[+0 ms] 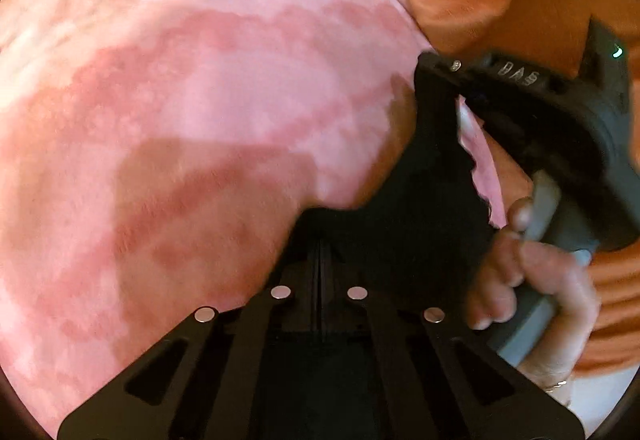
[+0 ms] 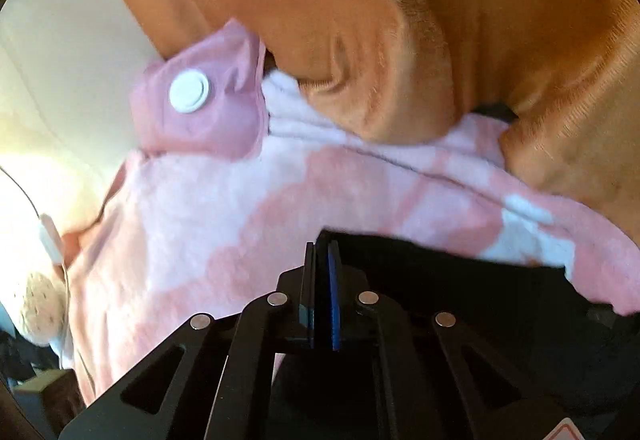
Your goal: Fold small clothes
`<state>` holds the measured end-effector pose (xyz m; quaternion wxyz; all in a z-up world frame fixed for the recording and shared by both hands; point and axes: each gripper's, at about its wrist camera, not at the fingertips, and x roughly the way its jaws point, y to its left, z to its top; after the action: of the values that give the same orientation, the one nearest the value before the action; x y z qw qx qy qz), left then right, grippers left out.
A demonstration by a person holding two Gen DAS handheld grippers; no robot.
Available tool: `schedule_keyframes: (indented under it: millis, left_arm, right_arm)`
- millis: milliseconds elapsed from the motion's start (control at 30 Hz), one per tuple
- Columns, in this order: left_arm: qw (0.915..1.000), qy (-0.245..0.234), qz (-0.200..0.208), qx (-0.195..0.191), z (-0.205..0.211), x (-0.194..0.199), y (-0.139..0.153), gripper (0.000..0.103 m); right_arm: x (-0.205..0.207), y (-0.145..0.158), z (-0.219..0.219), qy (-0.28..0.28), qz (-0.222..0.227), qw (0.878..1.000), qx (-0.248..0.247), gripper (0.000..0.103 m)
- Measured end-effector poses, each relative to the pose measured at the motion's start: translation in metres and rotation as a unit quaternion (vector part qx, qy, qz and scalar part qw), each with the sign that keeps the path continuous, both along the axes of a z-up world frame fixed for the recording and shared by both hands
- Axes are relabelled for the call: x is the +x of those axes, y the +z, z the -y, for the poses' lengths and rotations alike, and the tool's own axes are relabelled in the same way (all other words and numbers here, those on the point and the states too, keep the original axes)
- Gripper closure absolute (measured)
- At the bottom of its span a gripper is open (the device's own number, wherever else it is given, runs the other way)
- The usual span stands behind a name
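Observation:
A pink tie-dye garment (image 1: 192,112) fills the left wrist view and hangs against an orange top. My left gripper (image 1: 320,252) has its jaws pressed together at the garment's lower edge, apparently pinching the cloth. The right gripper (image 1: 452,96) shows in this view at the garment's right edge, held by a hand (image 1: 528,280). In the right wrist view the same garment (image 2: 240,208) spreads below a pink tab with a white snap button (image 2: 189,91). My right gripper (image 2: 322,252) is shut on the garment's edge.
The person's orange top (image 2: 440,20) lies right behind the garment. A pale wall (image 2: 60,60) is at the left, with a white cable (image 2: 50,236) and a round beige object (image 2: 40,312) lower left.

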<state>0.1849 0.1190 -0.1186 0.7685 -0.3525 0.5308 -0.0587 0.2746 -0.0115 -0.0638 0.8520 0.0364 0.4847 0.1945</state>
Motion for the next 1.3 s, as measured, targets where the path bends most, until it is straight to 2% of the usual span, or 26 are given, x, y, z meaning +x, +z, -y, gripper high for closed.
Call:
schedule_keyframes:
  millis: [67,100,200,233,300,333,400,533,600,633,667,700,767,800,833,900,933,967,1000,1067,1100,1133,1167,1200,1233,1300]
  left_arm:
    - [0.9995,-0.003,0.011,0.03,0.003,0.003,0.005,0.103]
    - [0.9987,-0.007,0.017,0.048,0.006,0.003,0.007,0.103]
    - [0.9969,-0.016,0.022,0.074,0.012,0.001,0.011,0.103]
    - [0.9968,-0.017,0.021,0.075,0.013,-0.001,0.013,0.103]
    - [0.9976,-0.02,0.019,0.064,0.013,-0.006,0.017,0.103]
    - [0.9978,-0.023,0.021,0.057,0.012,-0.01,0.02,0.103]
    - [0.998,-0.027,0.028,0.05,0.011,-0.018,0.026,0.103]
    - [0.9957,-0.053,0.037,0.067,0.027,-0.024,0.031,0.103]
    - [0.9941,-0.053,0.009,0.095,0.031,-0.02,0.016,0.103]
    - [0.995,-0.046,0.009,0.088,0.031,-0.016,0.012,0.103]
    - [0.9955,-0.037,0.015,0.086,0.027,-0.018,0.013,0.103]
    - [0.9932,-0.038,0.016,0.109,0.024,-0.02,0.019,0.103]
    - [0.9896,-0.025,0.026,0.139,0.015,-0.029,0.029,0.103]
    - [0.9899,-0.023,0.025,0.138,0.012,-0.027,0.028,0.103]
    - [0.9903,-0.027,0.018,0.135,0.009,-0.026,0.026,0.103]
    - [0.9894,-0.043,0.015,0.137,0.008,-0.023,0.02,0.103]
    - [0.9873,-0.053,0.023,0.148,0.01,-0.024,0.021,0.103]
    - [0.9851,-0.064,0.027,0.157,0.012,-0.024,0.022,0.103]
    - [0.9821,-0.081,0.033,0.167,0.015,-0.028,0.024,0.102]
    - [0.982,-0.094,0.036,0.16,0.013,-0.038,0.029,0.092]
    - [0.9833,-0.099,0.033,0.15,0.01,-0.048,0.033,0.083]
    - [0.9832,-0.106,0.034,0.145,0.008,-0.058,0.038,0.073]
    - [0.9823,-0.113,0.038,0.145,0.007,-0.069,0.042,0.068]
    - [0.9798,-0.125,0.043,0.15,0.006,-0.088,0.046,0.058]
    - [0.978,-0.135,0.047,0.152,0.003,-0.108,0.049,0.047]
    - [0.9766,-0.145,0.049,0.151,-0.002,-0.144,0.049,0.031]
  right_arm:
    - [0.017,-0.034,-0.008,-0.006,-0.025,1.0,-0.018,0.099]
    - [0.017,-0.035,-0.006,-0.008,-0.005,1.0,-0.005,0.101]
    - [0.018,-0.024,0.009,-0.032,-0.028,0.999,0.029,0.097]
    - [0.011,-0.013,0.016,-0.036,-0.017,0.998,0.041,0.096]
    - [-0.013,0.014,0.036,-0.04,0.018,0.998,0.046,0.091]
    - [-0.036,0.026,0.051,-0.042,0.031,0.998,0.028,0.082]
    - [-0.077,0.038,0.076,-0.048,0.056,0.997,-0.007,0.074]
    - [-0.159,0.02,0.143,-0.088,0.022,0.994,-0.059,0.074]
    - [-0.177,-0.016,0.17,-0.129,-0.019,0.986,-0.104,0.074]
    - [-0.187,-0.032,0.193,-0.151,-0.027,0.984,-0.095,0.078]
    - [-0.196,-0.03,0.21,-0.17,-0.021,0.983,-0.059,0.079]
    - [-0.2,-0.027,0.22,-0.201,-0.033,0.977,-0.06,0.083]
    - [-0.214,-0.011,0.238,-0.252,-0.029,0.966,-0.048,0.08]
    - [-0.224,-0.003,0.246,-0.269,-0.016,0.963,-0.022,0.077]
    - [-0.236,-0.004,0.257,-0.294,-0.023,0.956,-0.014,0.067]
    - [-0.252,-0.022,0.271,-0.325,-0.062,0.943,-0.032,0.056]
    - [-0.26,-0.036,0.277,-0.344,-0.088,0.934,-0.039,0.057]
    - [-0.277,-0.045,0.289,-0.366,-0.106,0.924,-0.017,0.063]
    - [-0.292,-0.039,0.292,-0.378,-0.095,0.921,0.015,0.066]
    - [-0.322,-0.016,0.288,-0.389,-0.065,0.918,0.03,0.063]
    - [-0.339,-0.006,0.285,-0.391,-0.047,0.919,0.023,0.058]
    - [-0.365,0.005,0.279,-0.394,-0.032,0.919,0.007,0.045]
    - [-0.387,0.011,0.282,-0.397,-0.028,0.917,-0.001,0.038]
    - [-0.406,0.012,0.28,-0.402,-0.029,0.915,-0.005,0.03]
    - [-0.422,0.01,0.278,-0.406,-0.037,0.913,-0.004,0.028]
    - [-0.462,-0.003,0.285,-0.419,-0.07,0.904,0.049,0.028]
